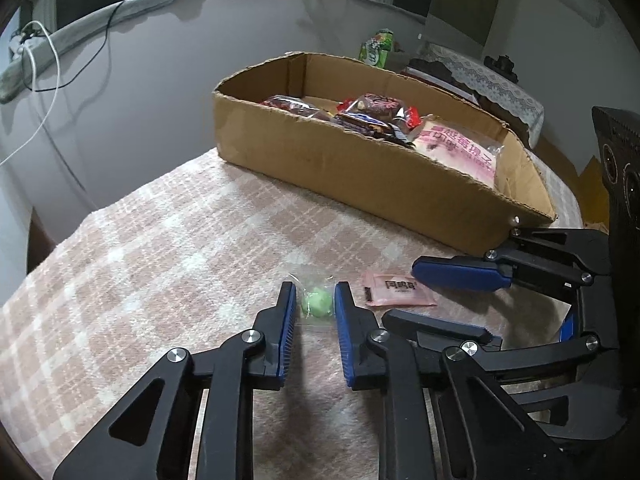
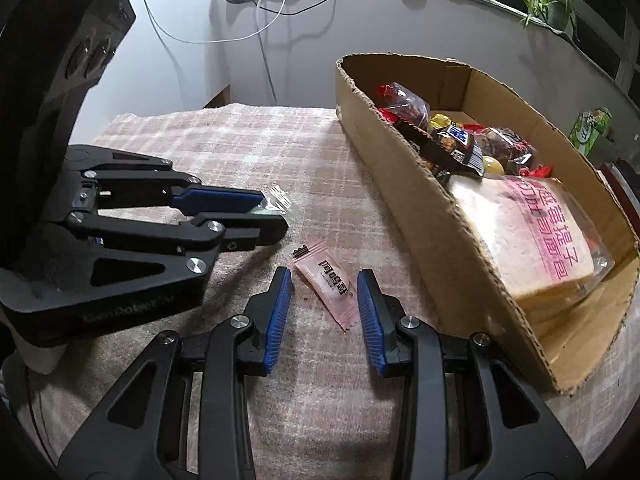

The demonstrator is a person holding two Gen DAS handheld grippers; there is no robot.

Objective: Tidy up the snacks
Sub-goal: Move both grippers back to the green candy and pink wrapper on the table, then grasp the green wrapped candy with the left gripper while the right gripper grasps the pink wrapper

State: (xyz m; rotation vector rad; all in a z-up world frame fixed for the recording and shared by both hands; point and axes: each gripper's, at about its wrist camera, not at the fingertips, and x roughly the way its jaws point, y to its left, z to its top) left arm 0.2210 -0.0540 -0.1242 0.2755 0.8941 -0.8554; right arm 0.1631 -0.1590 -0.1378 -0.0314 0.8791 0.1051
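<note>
Left gripper point(image 1: 315, 300) clamped on green candy point(image 1: 317, 303) (pink sachet point(image 2: 326, 280) between right gripper's point(image 2: 325, 295) blue pads)

Left gripper point(image 1: 315, 304) tilts steeply downward, jaws clamped together; right gripper point(image 2: 325, 294) beside it tilts downward too, jaws parted.

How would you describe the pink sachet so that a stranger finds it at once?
Start at the cardboard box on the checked cloth. In front of it lies the pink sachet, flat between the right gripper's fingers. Unlike the clear-wrapped green sweet beside it, it bears dark print.
</note>
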